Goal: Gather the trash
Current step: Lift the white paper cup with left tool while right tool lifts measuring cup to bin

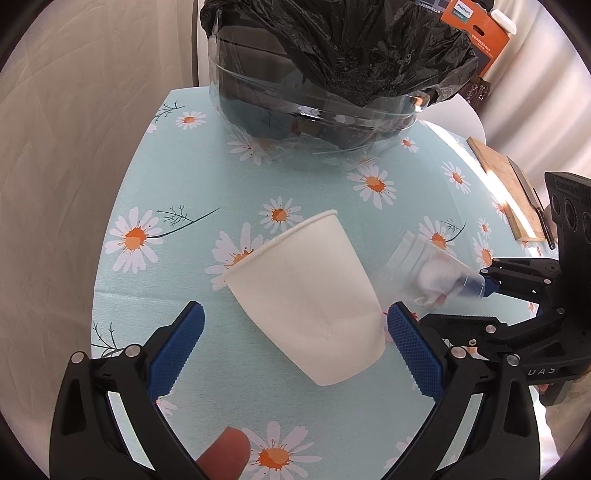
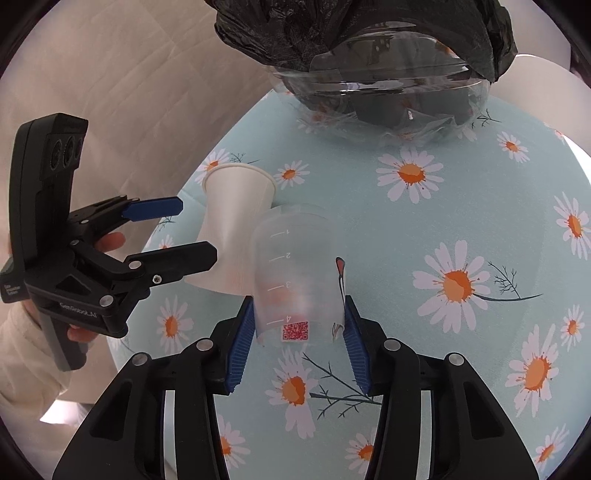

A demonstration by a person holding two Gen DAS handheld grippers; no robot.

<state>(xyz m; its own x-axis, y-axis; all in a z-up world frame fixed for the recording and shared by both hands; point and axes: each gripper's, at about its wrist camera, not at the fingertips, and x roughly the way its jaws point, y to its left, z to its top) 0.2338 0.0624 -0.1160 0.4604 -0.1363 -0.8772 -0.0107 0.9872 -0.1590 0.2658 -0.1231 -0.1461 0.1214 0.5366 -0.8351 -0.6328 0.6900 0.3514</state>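
Observation:
A white paper cup [image 1: 310, 295] lies tilted on the daisy tablecloth, its base between the blue pads of my left gripper [image 1: 295, 345], which is open around it and not pressing it. The cup also shows in the right wrist view [image 2: 236, 221]. My right gripper [image 2: 299, 332] is shut on a clear plastic measuring cup [image 2: 295, 269] with printed marks and a red QR code. The clear cup [image 1: 424, 266] shows in the left wrist view too, with my right gripper [image 1: 476, 286] on it. A clear bin [image 1: 314, 110] lined with a black bag [image 1: 351, 48] stands at the table's far side.
A wooden board [image 1: 506, 184] lies at the table's right edge. An orange Philips box [image 1: 480, 33] stands behind the bin. Beige curtain hangs to the left. The table [image 2: 443, 221] drops off to the left and right.

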